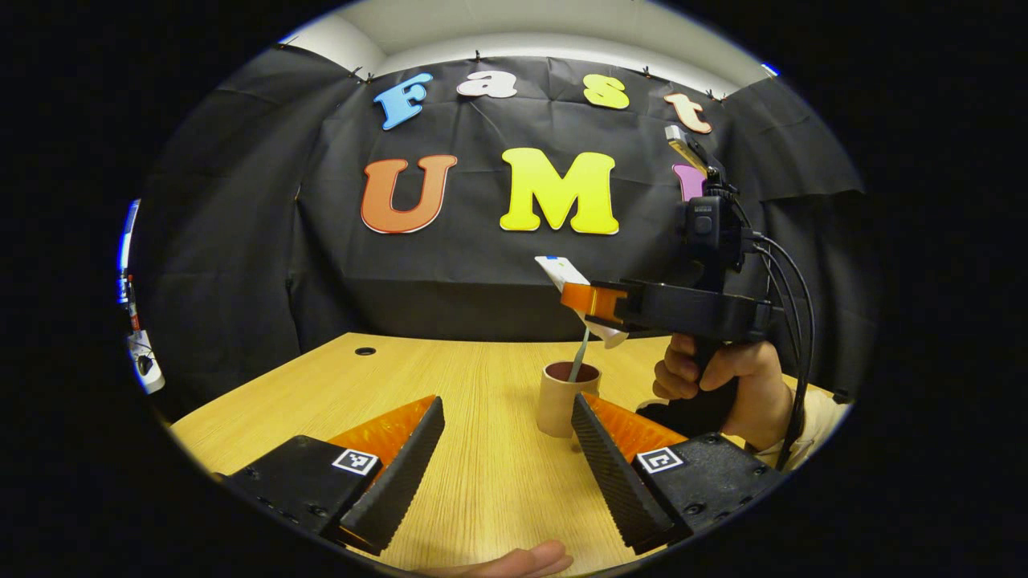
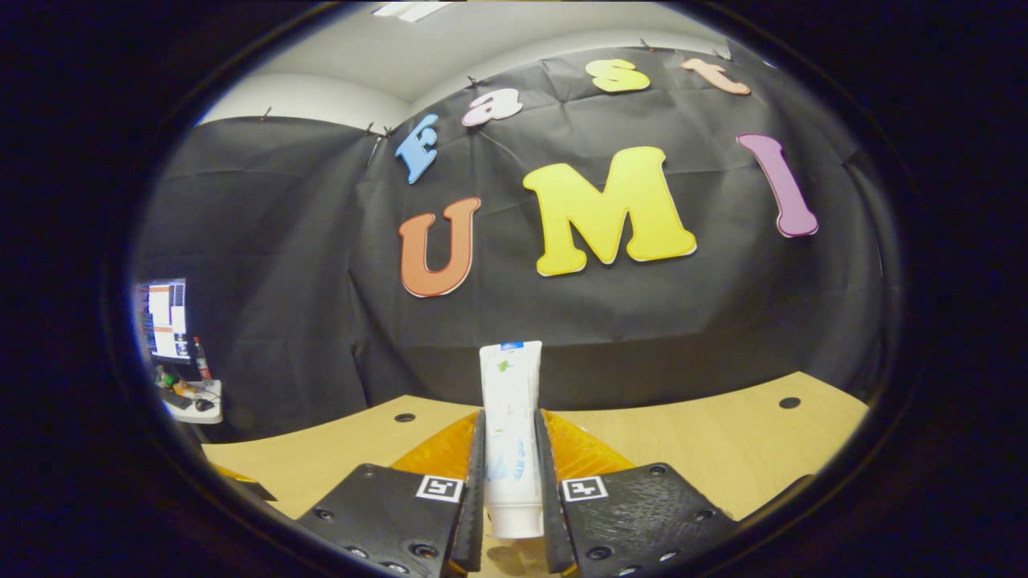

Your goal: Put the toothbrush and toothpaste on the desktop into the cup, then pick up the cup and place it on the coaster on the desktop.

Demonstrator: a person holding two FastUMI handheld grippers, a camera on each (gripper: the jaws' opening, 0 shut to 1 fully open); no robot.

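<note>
Right tool (image 2: 510, 474) pinches the toothpaste (image 2: 511, 417) upright above the cup (image 1: 564, 400) mid-worktop (image 1: 482, 401), ready to drop it beside the toothbrush (image 1: 580, 353) already inside, while left tool (image 1: 506, 449) waits spread.

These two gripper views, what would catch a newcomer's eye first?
Probably the toothpaste tube, clamped upright between the right gripper fingers. In the left gripper view that gripper holds it above the cup on the wooden desk, where a toothbrush already stands, while the left gripper waits open nearby.
</note>
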